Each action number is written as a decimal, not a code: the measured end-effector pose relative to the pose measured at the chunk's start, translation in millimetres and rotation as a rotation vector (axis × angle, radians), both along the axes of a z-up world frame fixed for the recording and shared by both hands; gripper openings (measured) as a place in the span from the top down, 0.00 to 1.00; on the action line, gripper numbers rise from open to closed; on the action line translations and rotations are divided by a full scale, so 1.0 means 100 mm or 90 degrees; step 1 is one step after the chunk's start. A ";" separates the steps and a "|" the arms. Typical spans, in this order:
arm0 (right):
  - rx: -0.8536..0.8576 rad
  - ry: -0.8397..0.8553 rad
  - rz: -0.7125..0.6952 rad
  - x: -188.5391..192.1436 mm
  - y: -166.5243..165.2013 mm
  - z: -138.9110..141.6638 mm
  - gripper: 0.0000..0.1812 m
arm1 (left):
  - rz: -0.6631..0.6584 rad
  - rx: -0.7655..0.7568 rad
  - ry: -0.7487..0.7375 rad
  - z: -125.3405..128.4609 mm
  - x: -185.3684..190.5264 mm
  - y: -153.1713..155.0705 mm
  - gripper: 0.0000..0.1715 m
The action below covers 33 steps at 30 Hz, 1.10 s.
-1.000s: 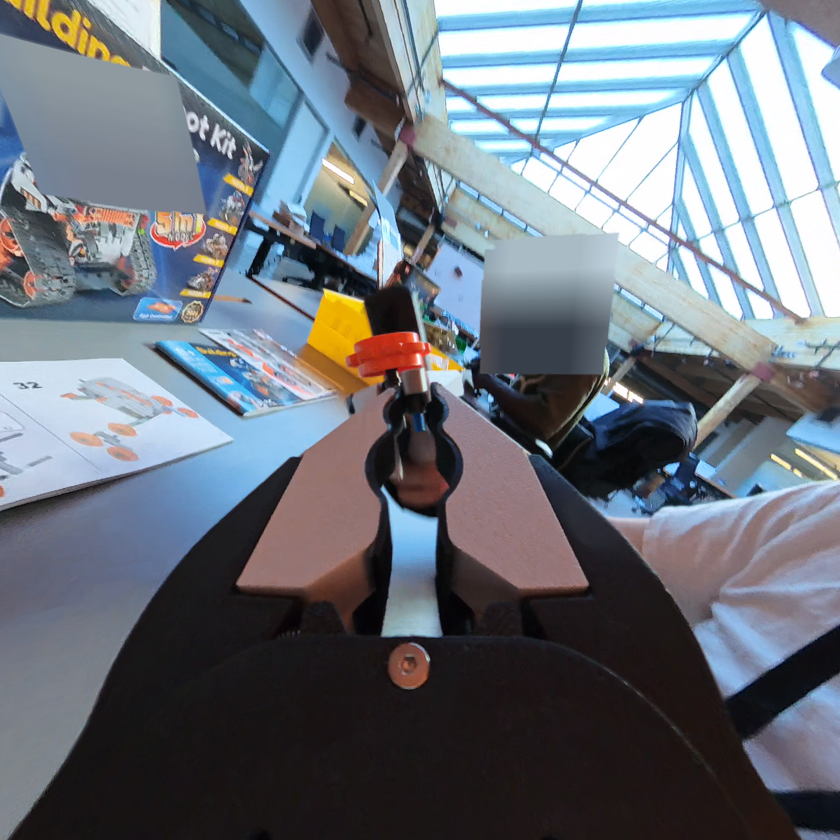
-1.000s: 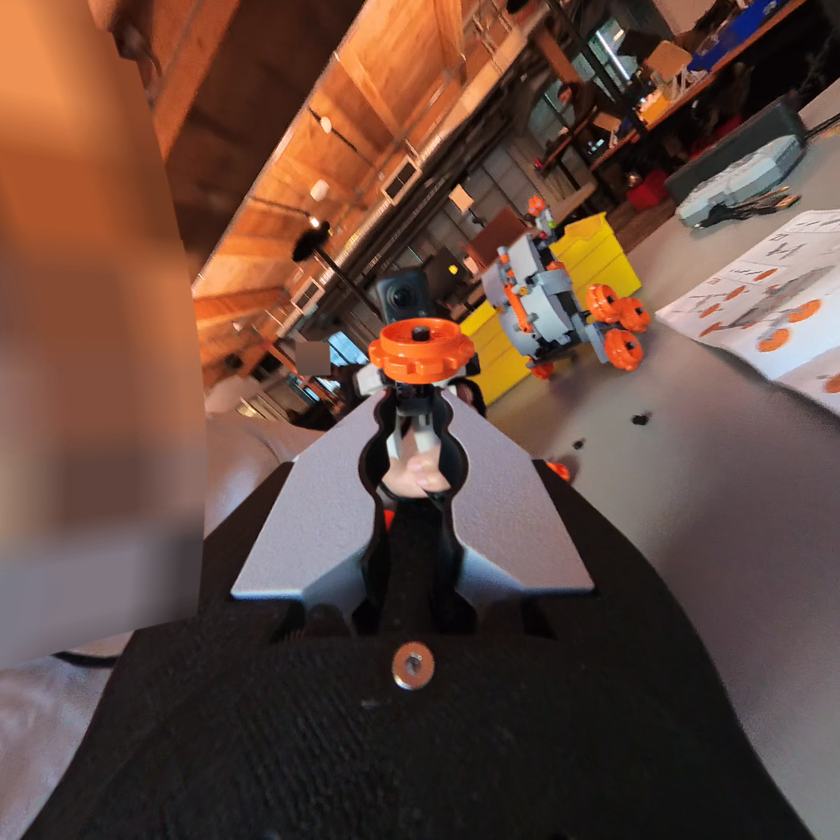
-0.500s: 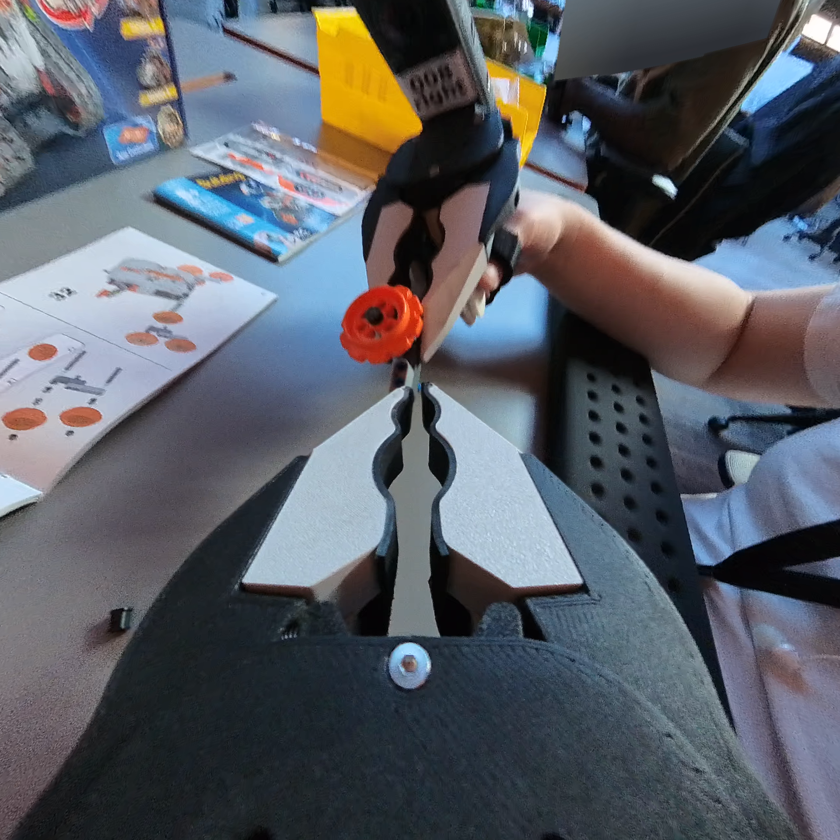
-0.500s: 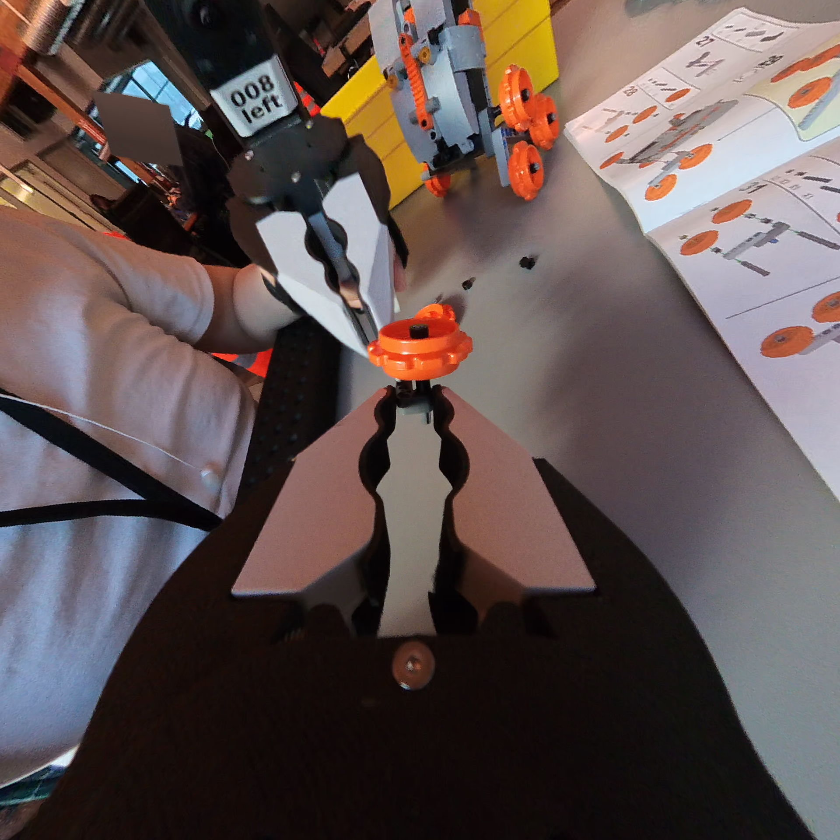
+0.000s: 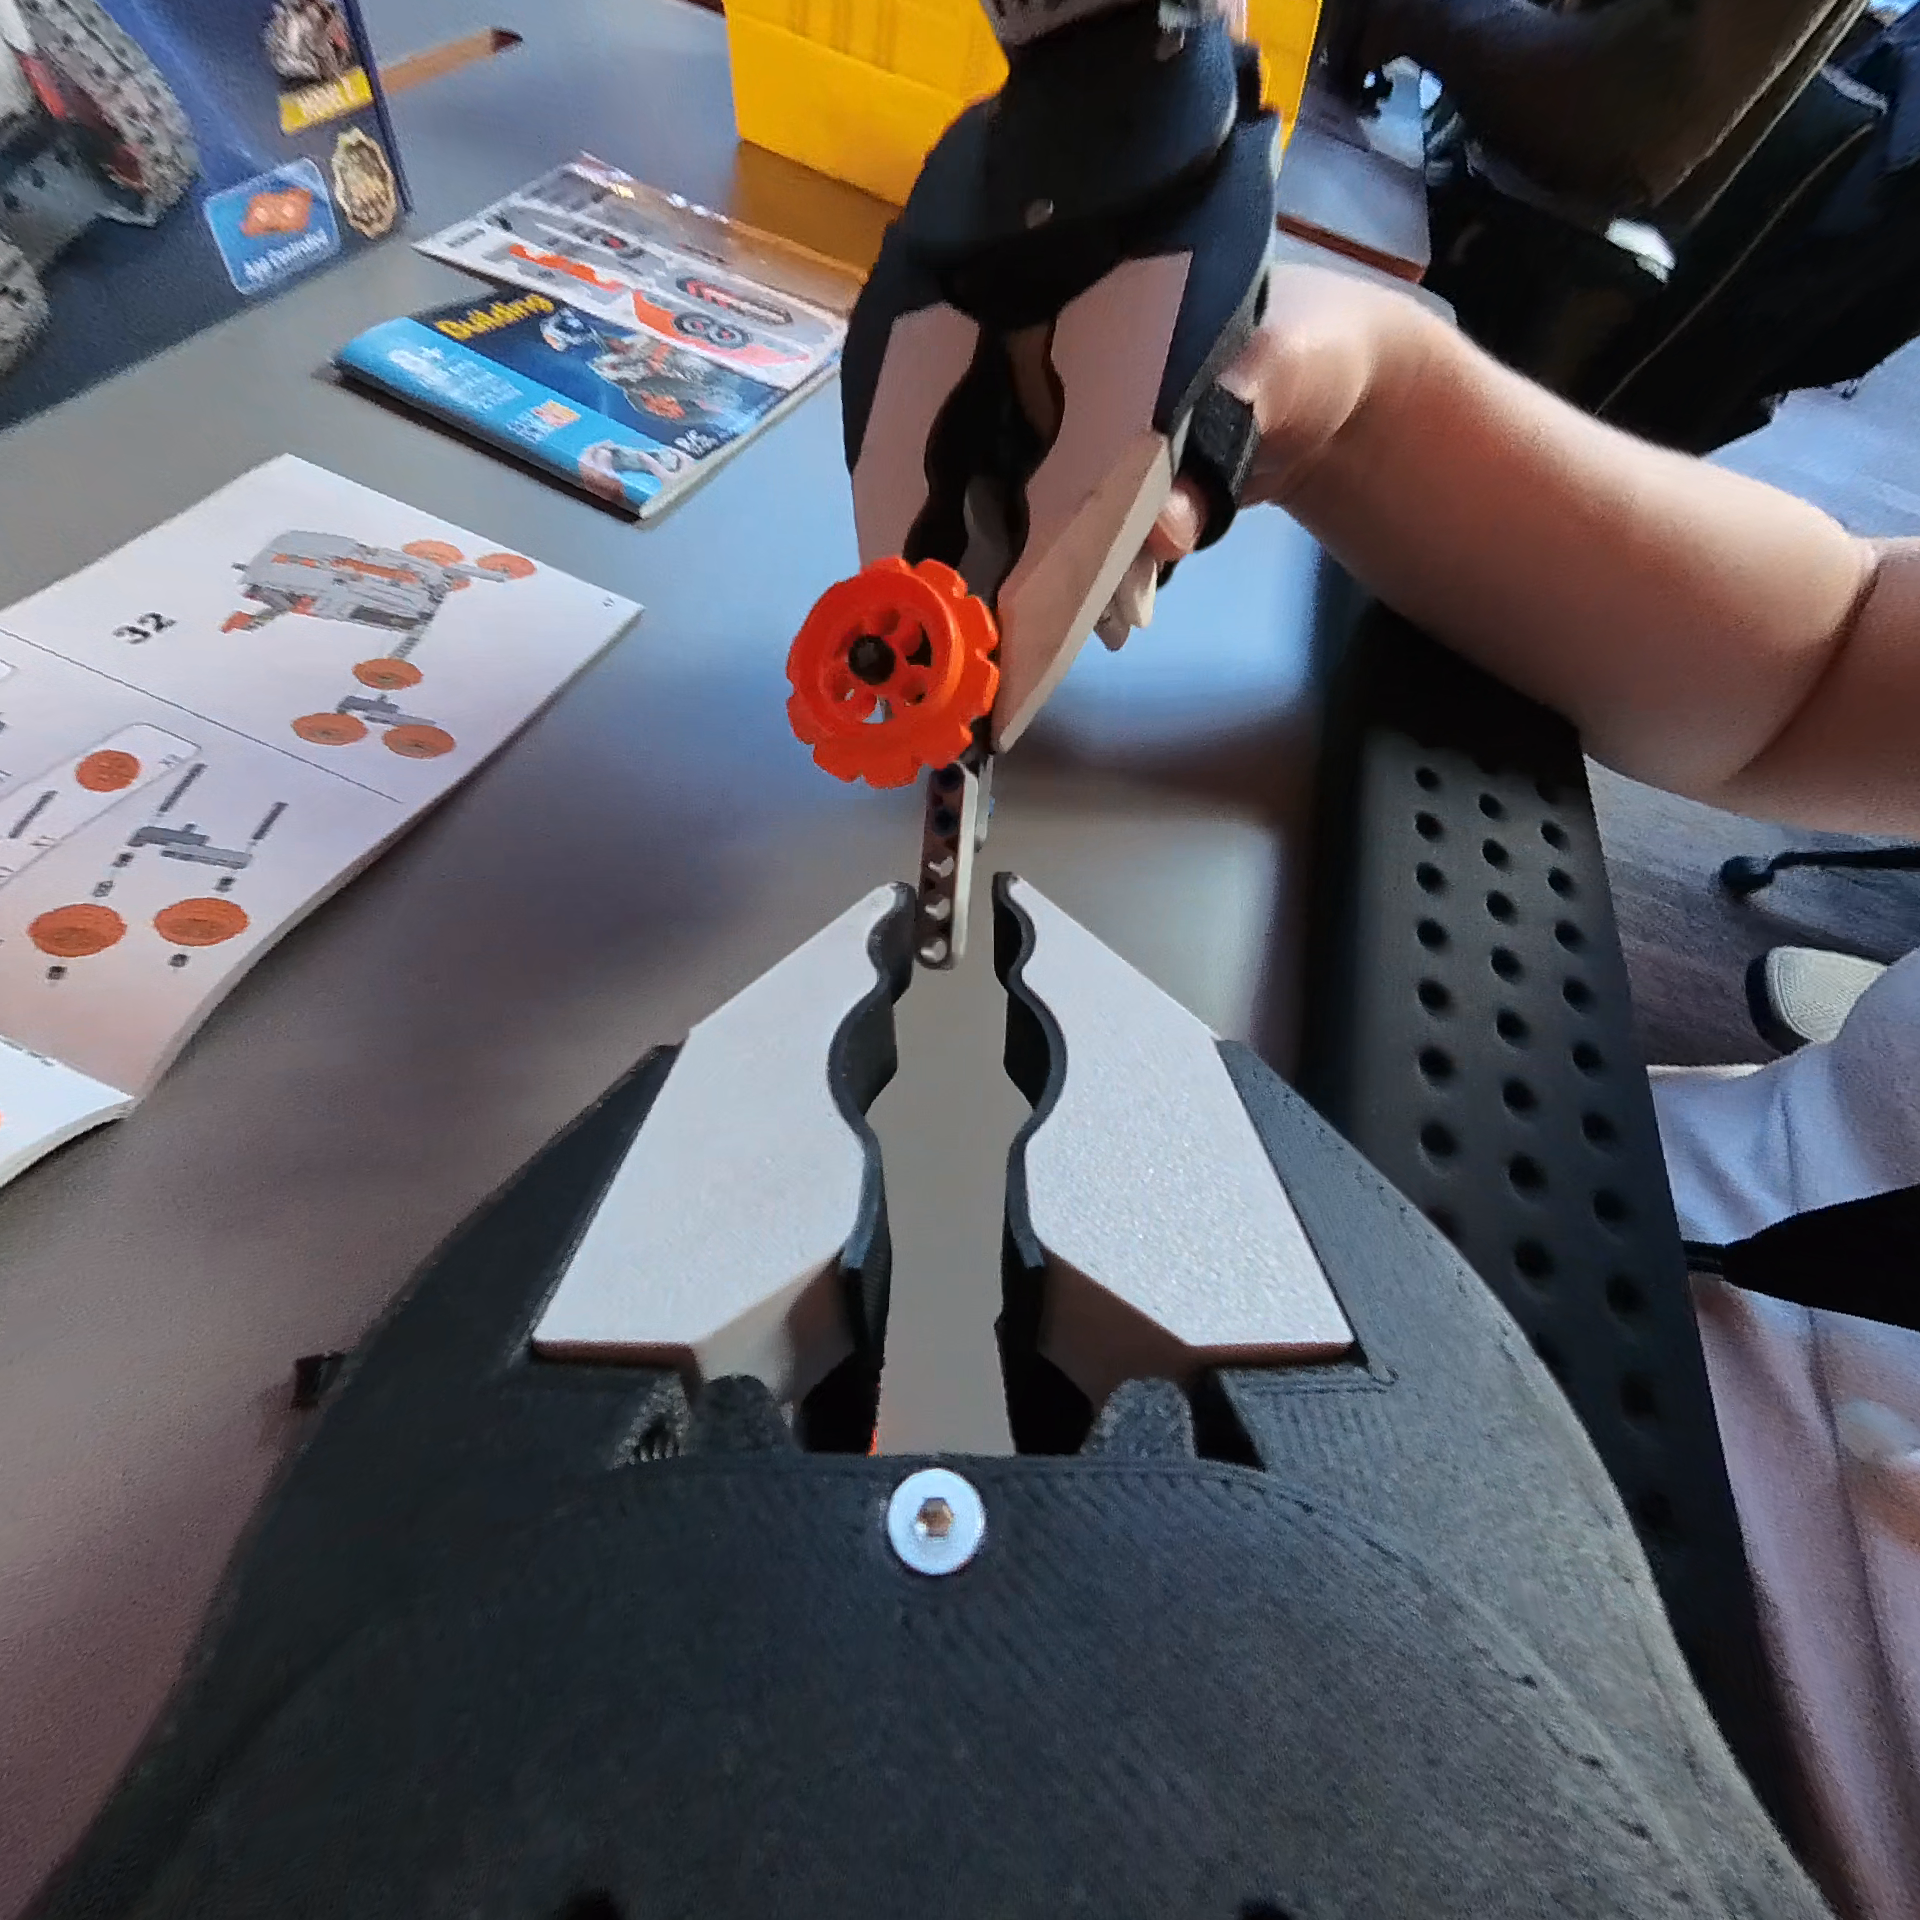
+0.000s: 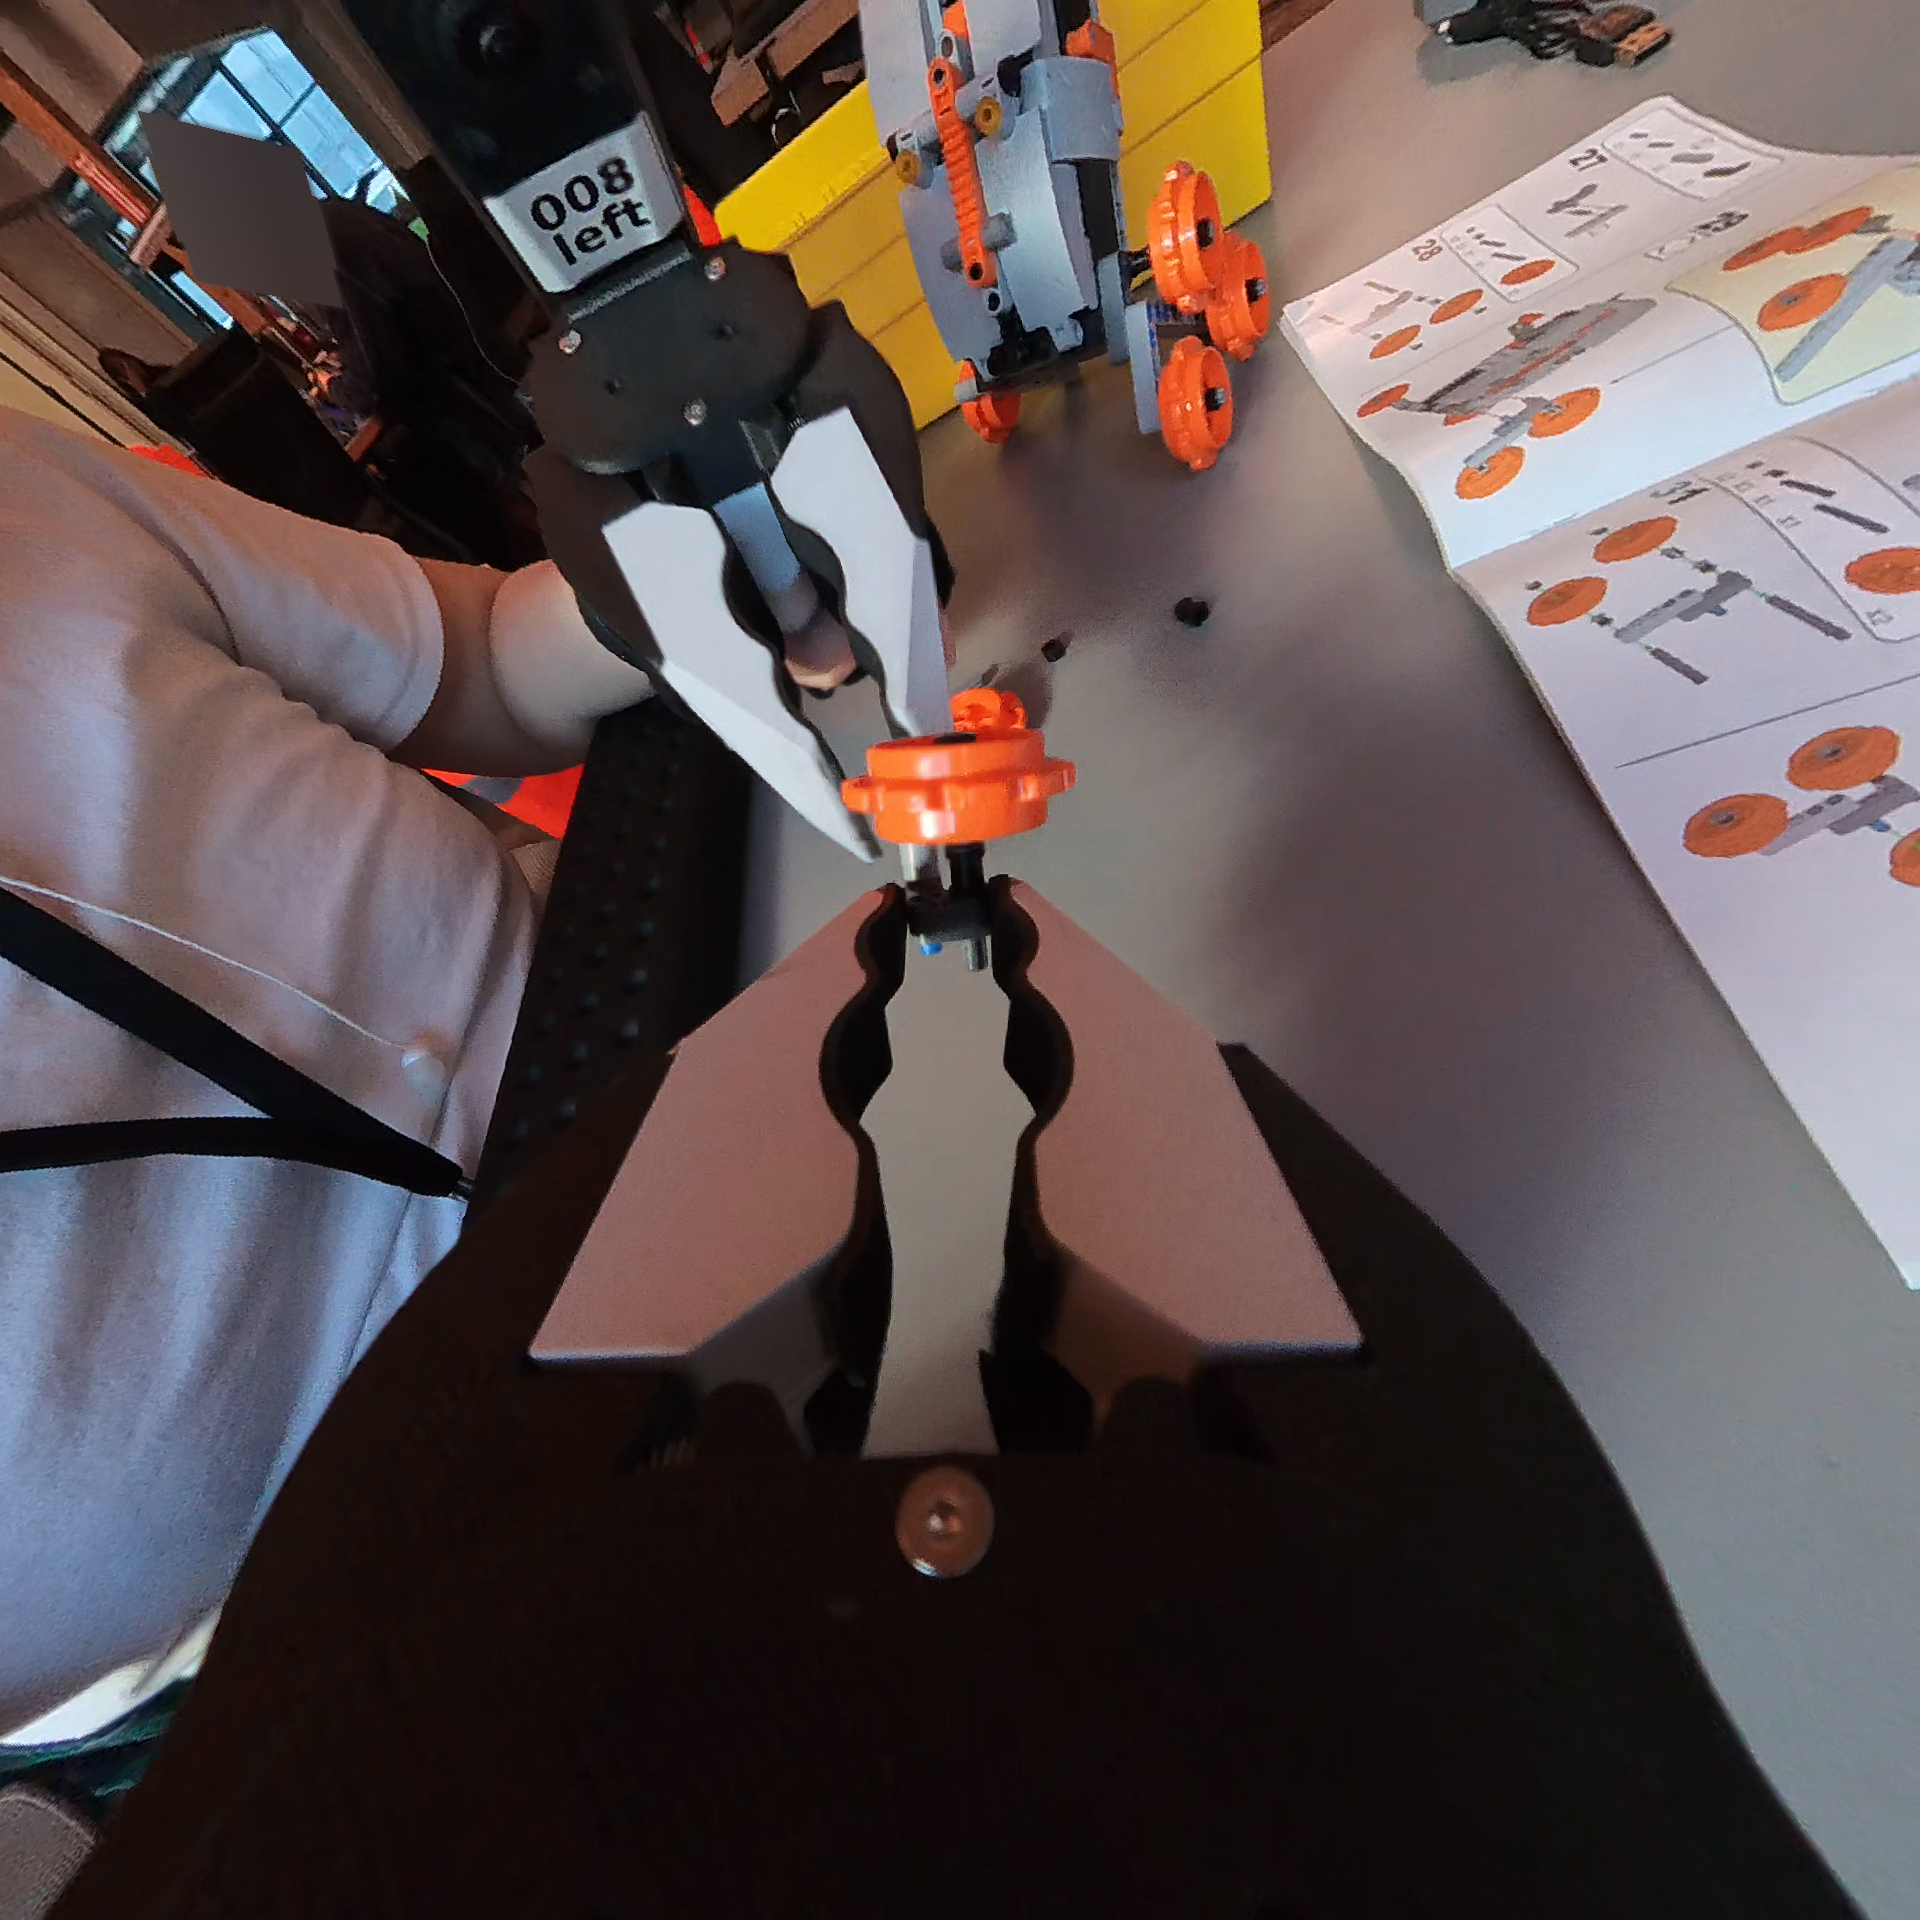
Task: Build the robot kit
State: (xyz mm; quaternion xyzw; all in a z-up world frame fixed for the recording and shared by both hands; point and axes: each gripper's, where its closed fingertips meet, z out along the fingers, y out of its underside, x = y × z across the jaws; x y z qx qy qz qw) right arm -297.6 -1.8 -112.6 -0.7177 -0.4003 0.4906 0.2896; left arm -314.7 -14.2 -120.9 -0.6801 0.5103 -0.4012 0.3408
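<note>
A small assembly hangs in the air between my two grippers: an orange toothed wheel (image 5: 888, 670) on a black axle, with a thin grey holed beam (image 5: 948, 883). My right gripper (image 6: 943, 899) is shut on the assembly's grey and black hub (image 6: 945, 920), just under the wheel (image 6: 956, 790). In the left wrist view it (image 5: 982, 743) comes in from above, beside the wheel. My left gripper (image 5: 948, 891) stands slightly open, with the beam's free end loose between its tips. In the right wrist view it (image 6: 904, 779) points down at the wheel from the upper left.
A grey and orange wheeled model (image 6: 1049, 208) stands before a yellow bin (image 6: 831, 208). An open instruction booklet (image 6: 1662, 520) lies right, small black pins (image 6: 1192, 610) and an orange piece (image 6: 987, 712) nearby. A blue booklet (image 5: 582, 384), kit box (image 5: 156, 135) and perforated black chair (image 5: 1486, 987) show too. The grippers are tip to tip, or close to it.
Both grippers tilted down from ceiling-facing to over the table. The left gripper, shut on the beam half a second ago, has opened a little. The right still holds the assembly.
</note>
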 end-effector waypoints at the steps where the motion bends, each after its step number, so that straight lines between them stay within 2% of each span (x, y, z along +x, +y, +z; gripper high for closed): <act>1: 0.004 0.004 0.003 -0.01 -0.01 0.02 0.92 | -0.005 0.003 0.013 -0.03 0.00 -0.01 0.96; 6: 0.020 0.016 0.008 -0.05 -0.05 0.09 0.92 | -0.030 -0.020 0.016 -0.06 0.02 -0.10 0.96; 11: -0.006 0.099 -0.009 -0.08 -0.01 0.26 0.92 | -0.039 -0.147 -0.071 0.08 0.04 -0.11 0.97; 17: -0.004 0.095 -0.011 -0.10 -0.01 0.24 0.92 | -0.021 -0.043 -0.038 0.03 0.06 -0.07 0.92; 24: 0.007 0.120 0.001 -0.13 -0.03 0.28 0.92 | -0.035 -0.054 -0.041 0.06 0.05 -0.11 0.96; 28: 0.008 0.179 -0.011 -0.15 0.01 0.39 0.91 | -0.029 -0.115 -0.101 0.19 0.06 -0.11 0.97; 30: 0.000 0.193 -0.025 -0.17 0.04 0.40 0.82 | -0.025 -0.163 -0.153 0.29 0.06 -0.09 0.97; 33: -0.007 0.177 -0.021 -0.22 0.03 0.33 0.80 | -0.002 -0.223 -0.206 0.35 0.03 -0.01 0.97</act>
